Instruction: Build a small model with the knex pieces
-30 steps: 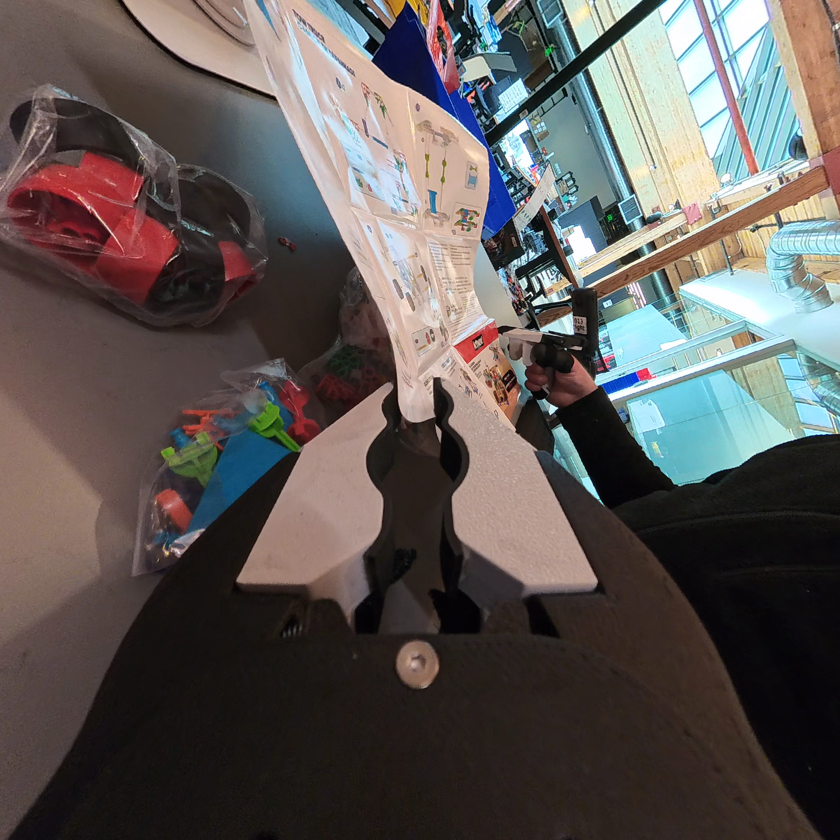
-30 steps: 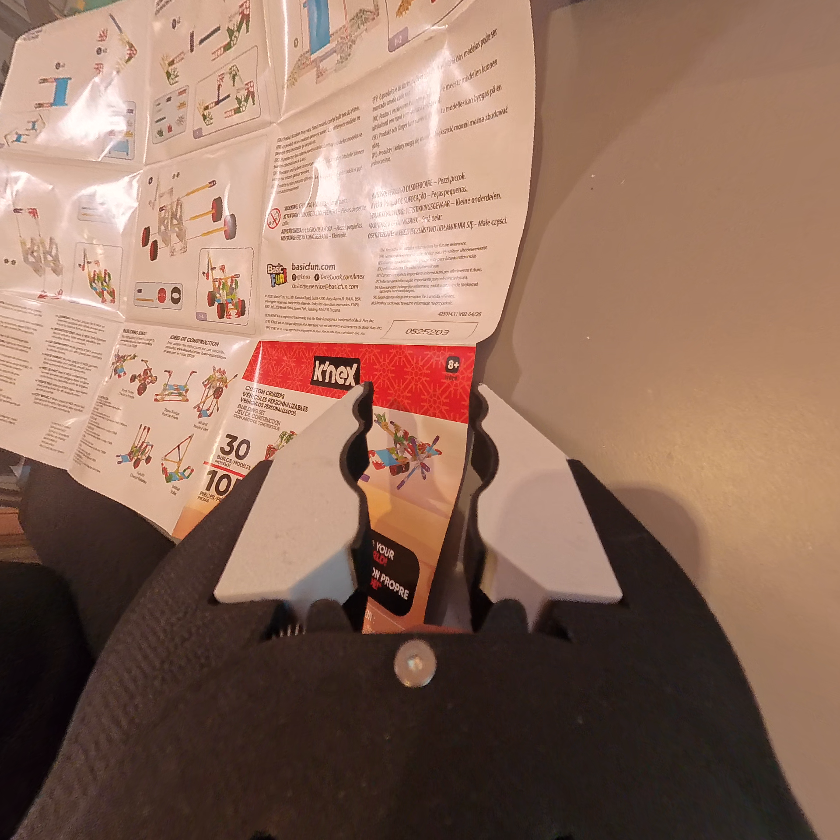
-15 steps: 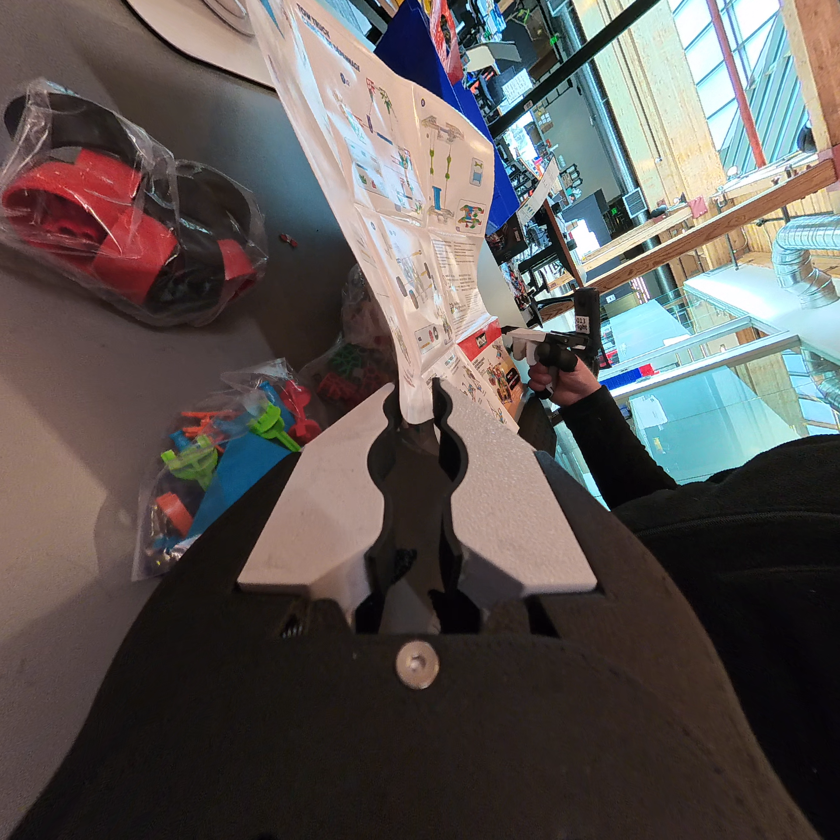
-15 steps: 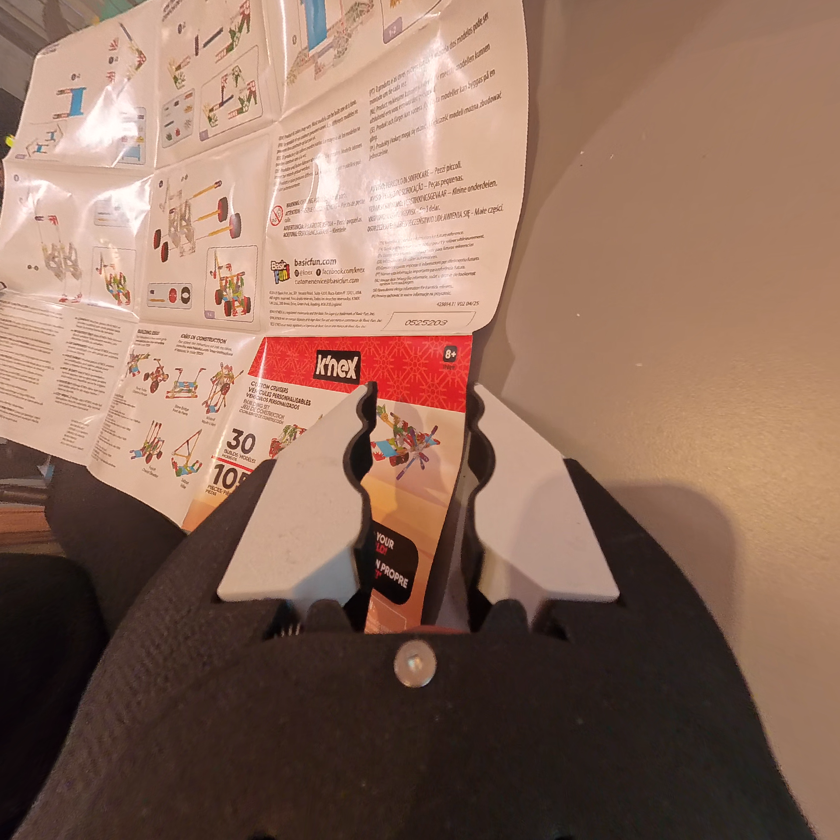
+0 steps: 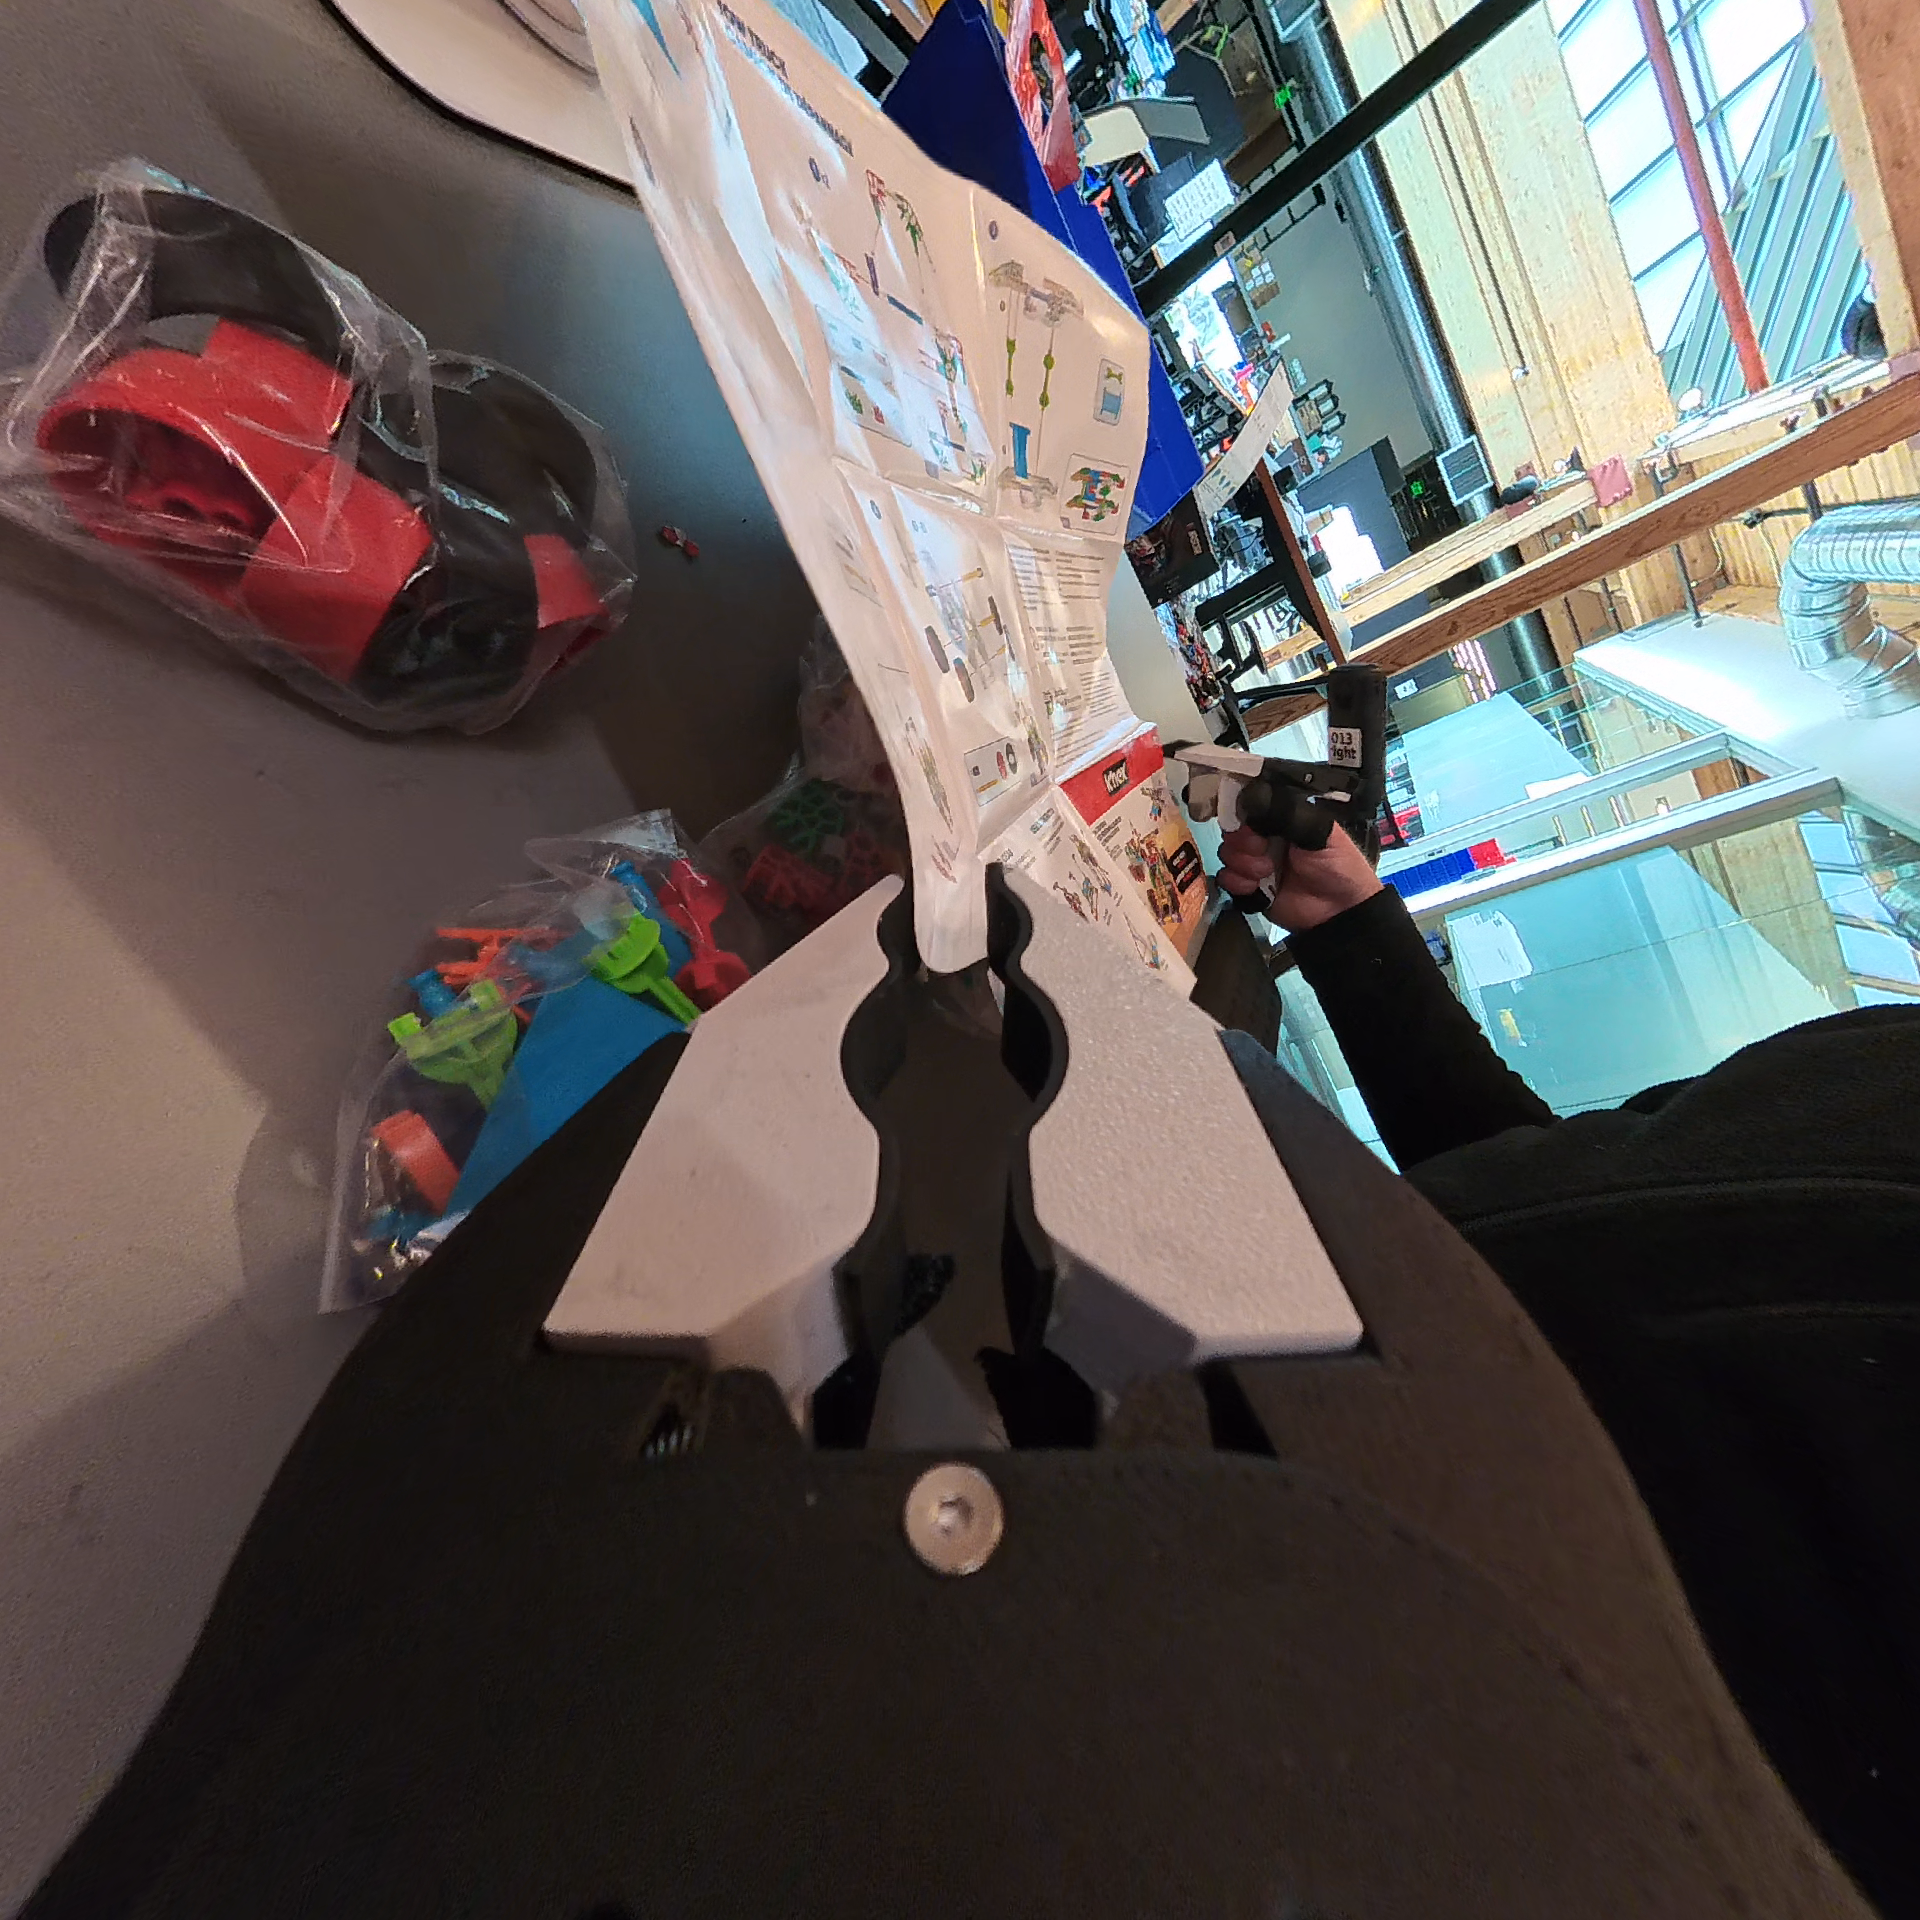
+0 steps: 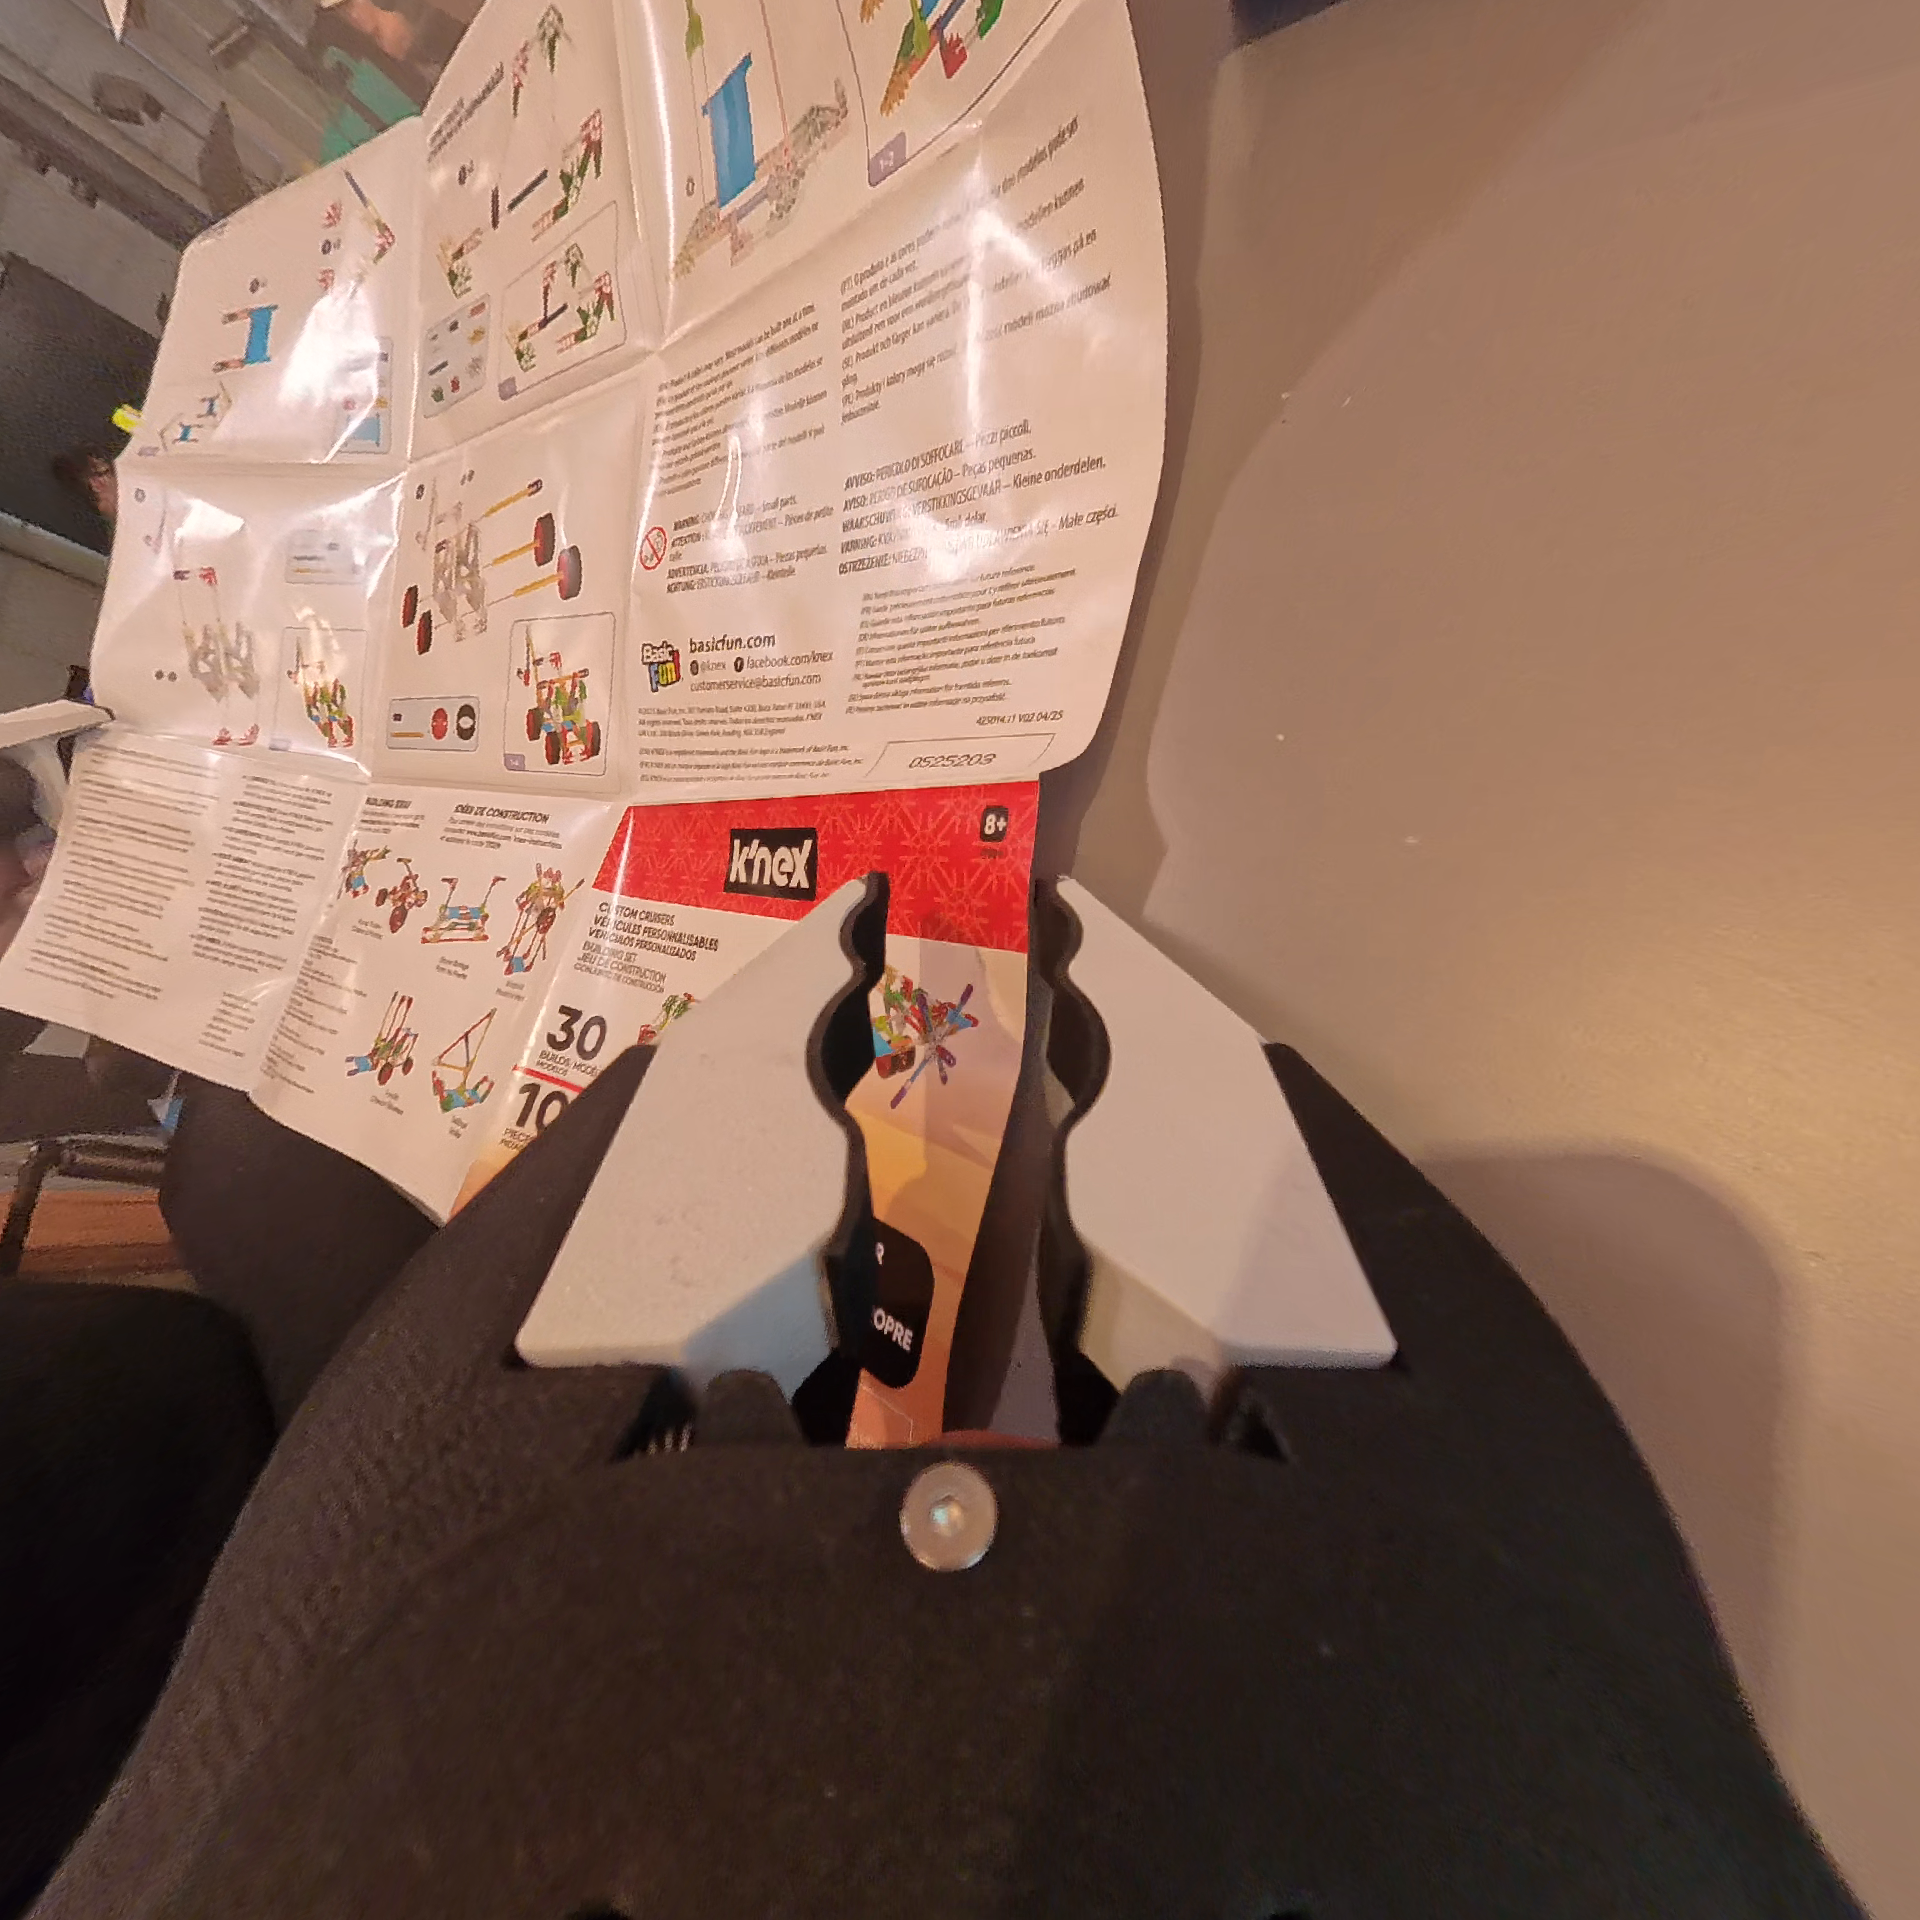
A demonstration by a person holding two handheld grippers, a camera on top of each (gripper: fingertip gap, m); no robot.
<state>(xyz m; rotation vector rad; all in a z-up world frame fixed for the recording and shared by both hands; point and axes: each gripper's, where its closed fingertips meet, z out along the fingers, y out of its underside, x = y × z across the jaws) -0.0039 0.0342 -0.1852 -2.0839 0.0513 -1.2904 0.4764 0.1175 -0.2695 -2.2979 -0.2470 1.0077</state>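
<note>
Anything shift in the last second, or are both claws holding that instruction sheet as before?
Little changed. The left claw stays shut on the instruction sheet; the right claw still straddles its red corner. The sheet has bowed slightly more. The bag of wheels and bag of coloured parts haven't moved.

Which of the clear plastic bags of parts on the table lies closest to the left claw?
The clear plastic bag of blue, green and orange parts, right beside the left claw. The bag of red and black wheel parts lies much farther off.
</note>
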